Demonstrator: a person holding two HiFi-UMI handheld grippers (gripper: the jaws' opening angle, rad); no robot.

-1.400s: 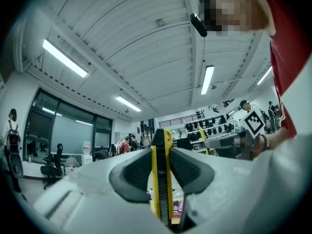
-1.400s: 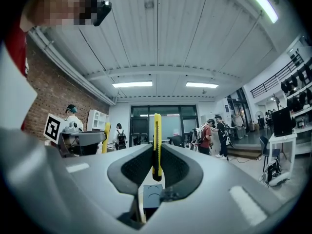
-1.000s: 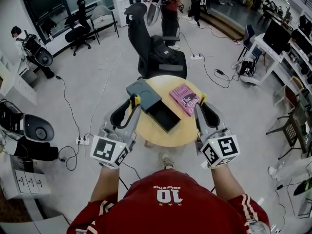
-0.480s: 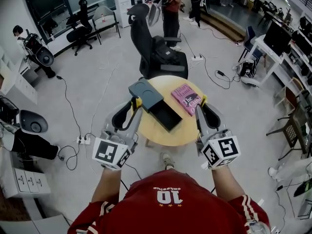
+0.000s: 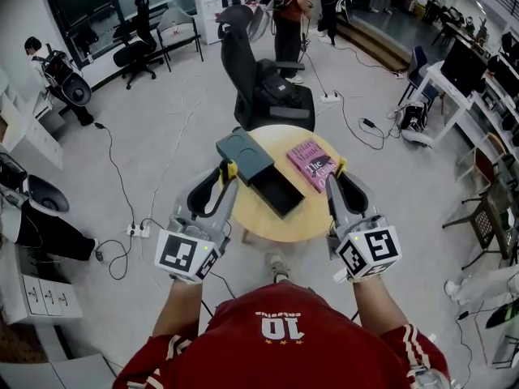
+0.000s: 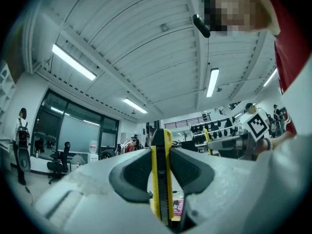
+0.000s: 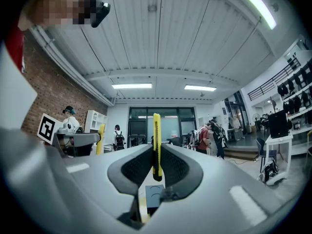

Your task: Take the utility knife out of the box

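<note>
- Print: a white "10" on the person's red shirt (image 5: 280,348), seen upside down. The lettering on the pink book (image 5: 312,162) is too small to read.
- Left gripper (image 6: 161,189): jaws clamped on the yellow-and-black knife (image 6: 162,155), which is held upright and out of the box (image 5: 243,154).
- Right gripper (image 7: 156,167): jaws pinch a thin yellow bar (image 7: 156,140), upright; I can't tell what it is.
- Box on the round table (image 5: 268,227), just beside the book, its dark tray (image 5: 276,193) slid out.

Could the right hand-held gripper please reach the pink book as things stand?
Probably yes: the pink book lies uncovered close by the right hand-held gripper, but its jaws grip a utility knife.
</note>
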